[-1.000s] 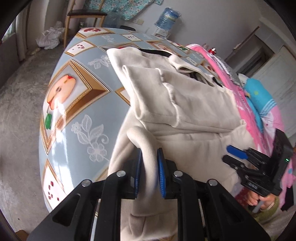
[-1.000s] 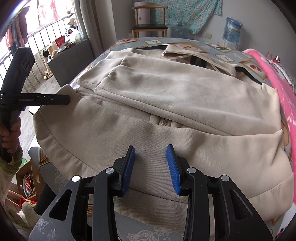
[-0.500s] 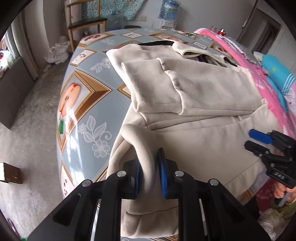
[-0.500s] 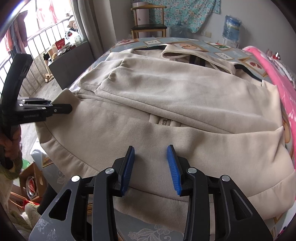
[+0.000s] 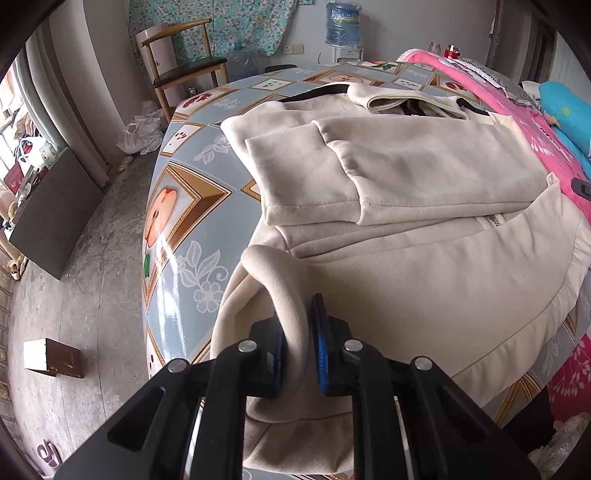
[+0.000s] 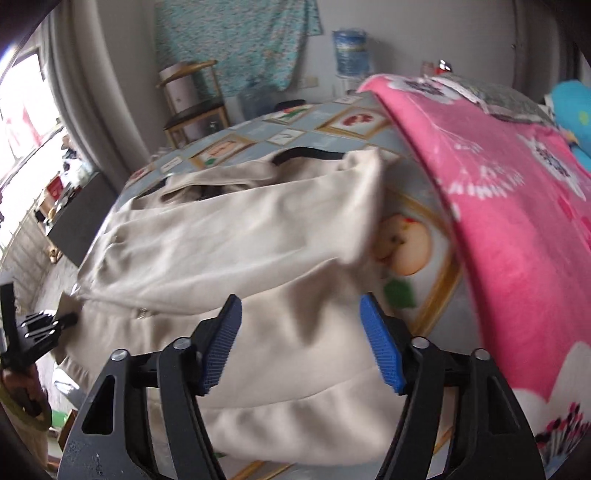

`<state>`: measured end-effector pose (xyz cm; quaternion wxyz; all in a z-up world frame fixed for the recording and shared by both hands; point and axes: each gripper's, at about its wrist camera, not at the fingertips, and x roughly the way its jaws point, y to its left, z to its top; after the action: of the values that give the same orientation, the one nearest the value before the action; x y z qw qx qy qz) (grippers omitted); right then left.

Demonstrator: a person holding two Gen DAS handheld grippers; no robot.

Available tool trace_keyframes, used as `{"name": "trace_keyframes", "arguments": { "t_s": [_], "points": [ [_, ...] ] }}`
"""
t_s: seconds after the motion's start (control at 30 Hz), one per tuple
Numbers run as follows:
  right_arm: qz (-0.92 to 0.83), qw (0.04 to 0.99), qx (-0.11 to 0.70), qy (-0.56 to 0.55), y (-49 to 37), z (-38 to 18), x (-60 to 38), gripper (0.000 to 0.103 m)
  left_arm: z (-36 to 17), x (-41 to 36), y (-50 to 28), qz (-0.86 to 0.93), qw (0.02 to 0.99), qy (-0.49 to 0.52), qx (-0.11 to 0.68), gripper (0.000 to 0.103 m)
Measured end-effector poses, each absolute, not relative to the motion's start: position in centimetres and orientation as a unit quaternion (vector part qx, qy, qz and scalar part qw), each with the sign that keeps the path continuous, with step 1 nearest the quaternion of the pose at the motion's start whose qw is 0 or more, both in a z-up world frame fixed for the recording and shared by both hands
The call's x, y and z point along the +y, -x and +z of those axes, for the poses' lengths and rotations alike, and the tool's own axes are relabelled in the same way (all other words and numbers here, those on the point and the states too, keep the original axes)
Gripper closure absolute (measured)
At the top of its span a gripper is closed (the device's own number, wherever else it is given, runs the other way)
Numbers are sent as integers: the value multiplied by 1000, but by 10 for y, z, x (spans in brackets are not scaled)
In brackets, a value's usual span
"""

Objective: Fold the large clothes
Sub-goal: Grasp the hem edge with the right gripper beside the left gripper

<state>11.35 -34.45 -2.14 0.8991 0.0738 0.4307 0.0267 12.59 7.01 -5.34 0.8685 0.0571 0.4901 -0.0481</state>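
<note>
A large cream jacket (image 5: 406, 277) lies on the table with its sleeves folded across its body. Its lower left hem hangs over the table's edge. My left gripper (image 5: 297, 332) has a raised fold of that hem between its blue pads, and the jaws are closing on it. In the right wrist view the left gripper (image 6: 40, 325) shows small at the far left, at the jacket's (image 6: 221, 240) corner. My right gripper (image 6: 299, 314) hovers above the jacket's right lower part. Its jaws are opening and hold nothing. This view is blurred.
The table wears a blue cloth with fruit pictures (image 5: 177, 206). A pink blanket (image 6: 517, 203) lies along the jacket's right side. A wooden chair (image 5: 184, 62) and a water bottle (image 5: 343, 18) stand behind. On the floor to the left lies a small box (image 5: 51, 356).
My right gripper has swung right along the jacket toward the pink blanket, and its jaws have spread wider. My left gripper still grips the hem fold and has turned somewhat.
</note>
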Motion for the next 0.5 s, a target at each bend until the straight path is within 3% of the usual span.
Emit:
{"name": "trace_keyframes", "arguments": {
  "t_s": [0.2, 0.5],
  "points": [
    [44, 880, 470, -50, -136, -44, -362, 61, -54, 66, -126, -44, 869, -68, 489, 90],
    [110, 867, 486, -11, -143, -44, -352, 64, -54, 63, -127, -37, 868, -68, 490, 90]
  ]
}}
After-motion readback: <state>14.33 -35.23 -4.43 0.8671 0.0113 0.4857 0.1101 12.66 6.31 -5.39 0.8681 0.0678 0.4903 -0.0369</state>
